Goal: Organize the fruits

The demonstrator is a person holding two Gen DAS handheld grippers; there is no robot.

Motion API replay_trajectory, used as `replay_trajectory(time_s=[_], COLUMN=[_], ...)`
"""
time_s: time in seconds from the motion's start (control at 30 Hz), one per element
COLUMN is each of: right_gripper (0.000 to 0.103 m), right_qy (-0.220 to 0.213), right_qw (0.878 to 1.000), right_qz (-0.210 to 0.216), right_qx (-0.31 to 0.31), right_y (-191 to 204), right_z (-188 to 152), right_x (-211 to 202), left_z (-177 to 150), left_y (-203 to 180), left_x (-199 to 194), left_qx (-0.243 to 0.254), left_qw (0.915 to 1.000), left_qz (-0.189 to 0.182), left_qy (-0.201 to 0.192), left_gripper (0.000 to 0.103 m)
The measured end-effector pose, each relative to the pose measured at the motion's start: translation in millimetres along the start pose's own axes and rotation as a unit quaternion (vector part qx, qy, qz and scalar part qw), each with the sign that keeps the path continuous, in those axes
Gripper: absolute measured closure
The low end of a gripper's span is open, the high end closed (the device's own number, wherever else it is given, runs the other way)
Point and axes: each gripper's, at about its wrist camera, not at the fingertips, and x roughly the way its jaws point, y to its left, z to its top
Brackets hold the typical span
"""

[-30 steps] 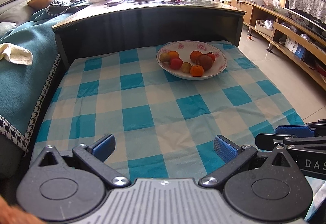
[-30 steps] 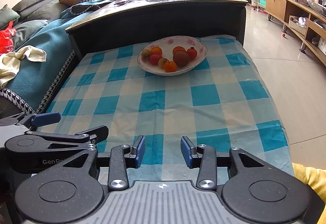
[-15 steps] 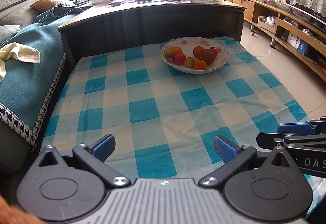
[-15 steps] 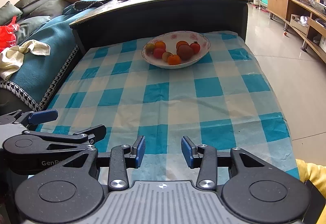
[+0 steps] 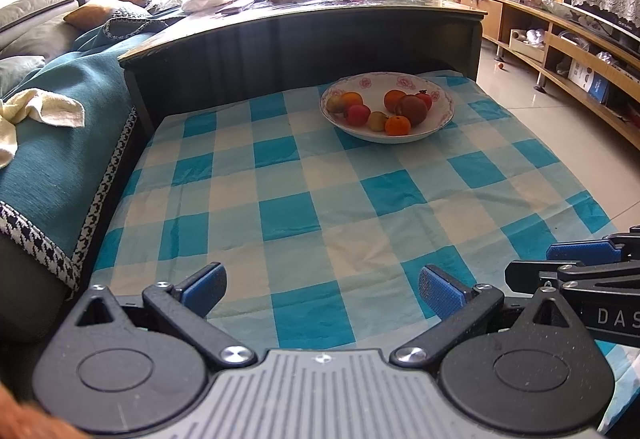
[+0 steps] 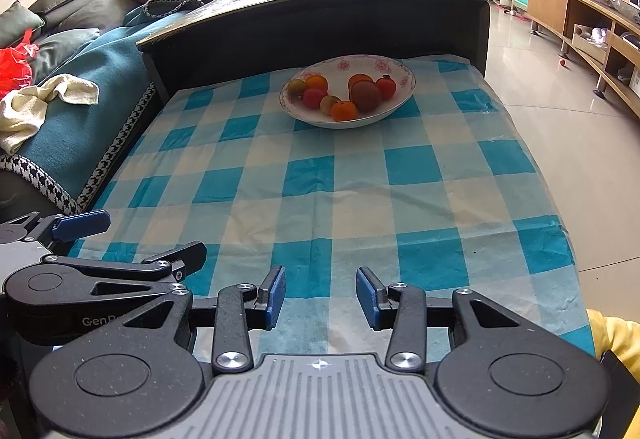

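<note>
Both claws have drawn back; the bowl (image 5: 387,115) of fruit (image 5: 412,110) now sits farther, upper centre. Left claw (image 5: 322,285) and right claw (image 6: 321,297) spread, empty.

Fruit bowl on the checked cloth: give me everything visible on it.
The fruit bowl is shallow, white, glossy like ceramic, with pink flowers printed inside its rim. It sits upright at the far end of the blue-and-white checked tablecloth, near the dark raised table edge. It holds about eight small red, orange and yellow-green fruits. Neither gripper touches it.
</note>
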Motion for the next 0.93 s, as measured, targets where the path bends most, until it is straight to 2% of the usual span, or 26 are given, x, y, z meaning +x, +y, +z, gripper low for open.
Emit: replay_trajectory(time_s=[0.93], right_gripper=[0.065], right_qy=[0.003], right_qw=[1.000], right_qz=[0.001], right_qx=[-0.002], right_y=[2.9], right_z=[-1.0], right_x=[2.9], left_z=[-2.0], left_y=[0.4], left_x=[0.2], left_qx=[0.005], left_qw=[0.9999], left_qz=[0.012], left_qy=[-0.004], left_gripper=[0.000])
